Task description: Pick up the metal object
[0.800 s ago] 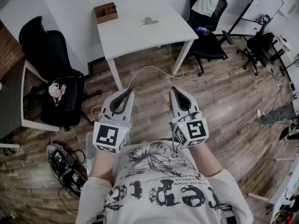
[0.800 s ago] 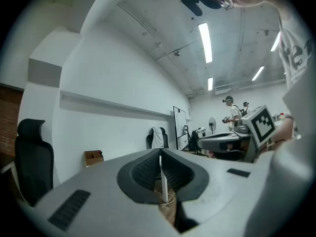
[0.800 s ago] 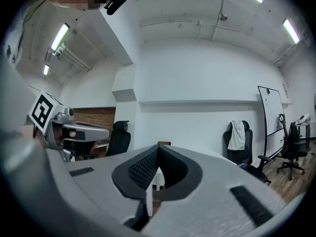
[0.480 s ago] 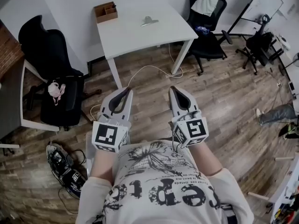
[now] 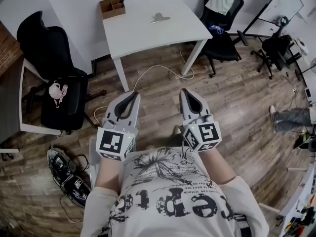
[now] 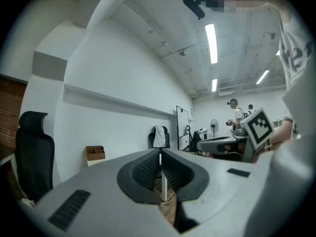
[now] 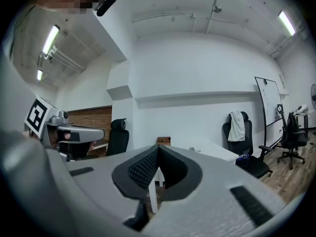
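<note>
A small metal object (image 5: 159, 18) lies on the white table (image 5: 143, 33) far ahead in the head view. Both grippers are held close to the person's chest, well short of the table. My left gripper (image 5: 135, 95) is shut with its tips together and nothing between them. My right gripper (image 5: 184, 92) is shut too and holds nothing. In the left gripper view the jaws (image 6: 160, 154) meet in front of a table leg. In the right gripper view the closed tips (image 7: 158, 148) point toward the table, and the metal object (image 7: 197, 150) shows small on its top.
A wooden box (image 5: 111, 7) stands at the table's far left corner. A black chair (image 5: 54, 78) with a pink item sits left, another black chair (image 5: 222, 28) with cloth over it right. A white cable (image 5: 158, 70) trails on the wood floor. Dark gear (image 5: 66, 174) lies lower left.
The view has shifted slightly, so the table and chairs sit a little higher in the frame. Both grippers stay shut and level in front of the chest.
</note>
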`<state>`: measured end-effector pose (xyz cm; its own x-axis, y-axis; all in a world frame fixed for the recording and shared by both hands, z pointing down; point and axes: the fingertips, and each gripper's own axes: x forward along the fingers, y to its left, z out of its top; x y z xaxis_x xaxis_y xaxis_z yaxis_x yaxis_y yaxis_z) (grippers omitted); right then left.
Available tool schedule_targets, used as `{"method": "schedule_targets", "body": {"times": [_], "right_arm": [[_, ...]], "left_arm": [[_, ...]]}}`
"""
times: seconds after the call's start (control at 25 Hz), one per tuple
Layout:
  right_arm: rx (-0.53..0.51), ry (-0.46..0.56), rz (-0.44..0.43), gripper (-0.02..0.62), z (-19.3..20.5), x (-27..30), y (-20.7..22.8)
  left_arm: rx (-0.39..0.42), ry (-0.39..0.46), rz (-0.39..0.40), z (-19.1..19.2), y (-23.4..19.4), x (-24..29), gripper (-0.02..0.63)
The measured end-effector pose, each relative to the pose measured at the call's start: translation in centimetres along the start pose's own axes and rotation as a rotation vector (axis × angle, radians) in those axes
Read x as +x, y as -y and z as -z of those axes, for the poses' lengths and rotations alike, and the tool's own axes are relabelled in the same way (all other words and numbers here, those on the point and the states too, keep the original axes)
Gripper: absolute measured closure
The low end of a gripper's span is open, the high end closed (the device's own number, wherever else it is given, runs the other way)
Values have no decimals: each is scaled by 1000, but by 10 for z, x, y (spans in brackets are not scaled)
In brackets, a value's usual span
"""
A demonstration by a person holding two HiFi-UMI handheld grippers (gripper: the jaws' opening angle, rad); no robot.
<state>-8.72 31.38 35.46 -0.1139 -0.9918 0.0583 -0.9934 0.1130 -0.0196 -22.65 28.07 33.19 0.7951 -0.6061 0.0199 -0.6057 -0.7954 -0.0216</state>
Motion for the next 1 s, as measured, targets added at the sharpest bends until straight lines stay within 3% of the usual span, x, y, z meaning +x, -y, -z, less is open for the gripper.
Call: {"method": "schedule_targets", "body": {"times": [0.44,1.0], "right_arm": [[-24,-32,-74,604,16,81,74],[-45,-112,-264,603,14,248,256]], "left_arm": [[-16,-29,-91,18,-26,94,592],[-50,-64,-306,15,-56,316,592]]}}
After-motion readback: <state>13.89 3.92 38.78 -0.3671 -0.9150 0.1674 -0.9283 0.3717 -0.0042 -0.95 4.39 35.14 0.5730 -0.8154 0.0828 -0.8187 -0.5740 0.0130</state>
